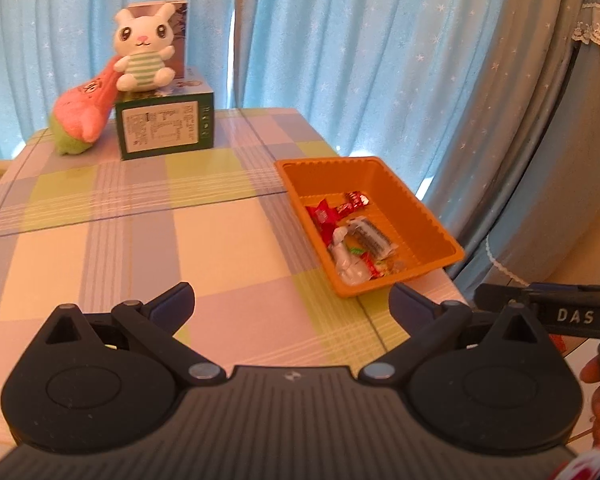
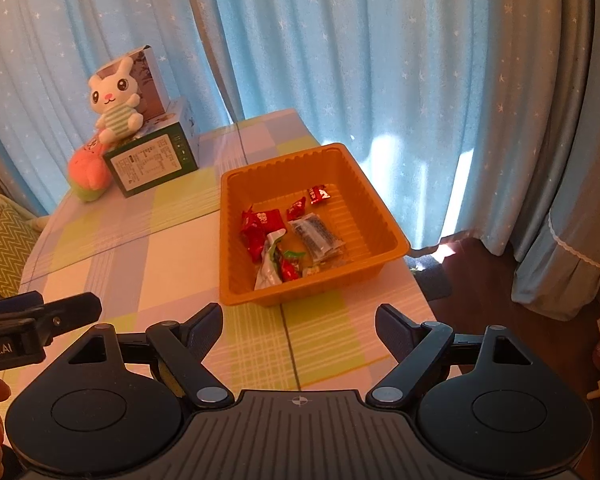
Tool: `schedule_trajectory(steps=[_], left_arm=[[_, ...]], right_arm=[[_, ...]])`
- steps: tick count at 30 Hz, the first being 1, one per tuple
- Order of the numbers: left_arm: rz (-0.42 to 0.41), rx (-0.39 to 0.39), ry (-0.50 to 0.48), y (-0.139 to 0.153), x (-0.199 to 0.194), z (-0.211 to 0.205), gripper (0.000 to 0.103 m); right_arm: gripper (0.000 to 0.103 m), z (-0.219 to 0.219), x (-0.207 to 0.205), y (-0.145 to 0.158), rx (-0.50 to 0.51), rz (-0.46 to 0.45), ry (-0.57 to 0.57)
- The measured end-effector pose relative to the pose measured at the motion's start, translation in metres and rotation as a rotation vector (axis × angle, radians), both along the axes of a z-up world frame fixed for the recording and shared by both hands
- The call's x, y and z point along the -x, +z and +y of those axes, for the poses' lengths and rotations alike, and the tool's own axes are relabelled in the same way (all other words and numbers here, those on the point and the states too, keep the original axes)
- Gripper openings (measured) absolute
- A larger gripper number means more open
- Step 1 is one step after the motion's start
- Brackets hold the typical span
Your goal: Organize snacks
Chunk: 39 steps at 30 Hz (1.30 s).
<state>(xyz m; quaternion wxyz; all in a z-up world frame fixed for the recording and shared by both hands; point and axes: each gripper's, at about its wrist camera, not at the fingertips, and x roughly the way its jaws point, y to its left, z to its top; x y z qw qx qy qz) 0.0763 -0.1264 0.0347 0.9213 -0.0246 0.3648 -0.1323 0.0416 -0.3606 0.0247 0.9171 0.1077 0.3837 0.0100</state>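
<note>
Your left gripper [image 1: 292, 304] has its jaws spread wide with nothing between them, low in the frame over the checked counter [image 1: 204, 240]. Your right gripper [image 2: 299, 326] is the same: jaws apart and bare. The orange tray [image 2: 380, 216] sits right of centre in both views, near the counter's right edge. The snacks [image 2: 284, 236] lie inside it, red wrappers and clear packets bunched toward its left and near side. At upper left, a plush rabbit [image 1: 142, 52] sits on a green box [image 1: 164, 126], a pink plush [image 1: 84, 116] leaning beside it.
</note>
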Motion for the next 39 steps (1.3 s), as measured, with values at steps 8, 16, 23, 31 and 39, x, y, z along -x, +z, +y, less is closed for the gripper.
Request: schedule_trajectory(steps=[8,16,23,31,39], left_arm=[[0.027,-0.028,0.045,0.001,0.033,0.017,0.103],[0.017,-0.054,0.071,0.005,0.055,0.025,0.103],[0.025,-0.055,0.061,0.001,0.061,0.025,0.103],[0.03,-0.056,0.058,-0.001,0.062,0.024,0.103],[0.025,-0.052,0.055,0.0,0.061,0.024,0.103]], right_arm=[[0.083,0.018,0.03,0.006,0.026,0.008,0.027],[0.083,0.029,0.046,0.011,0.026,0.01,0.037],[0.083,0.038,0.055,0.015,0.035,0.001,0.059],[0.083,0.039,0.055,0.01,0.034,0.008,0.058],[0.083,0.038,0.055,0.009,0.035,0.009,0.055]])
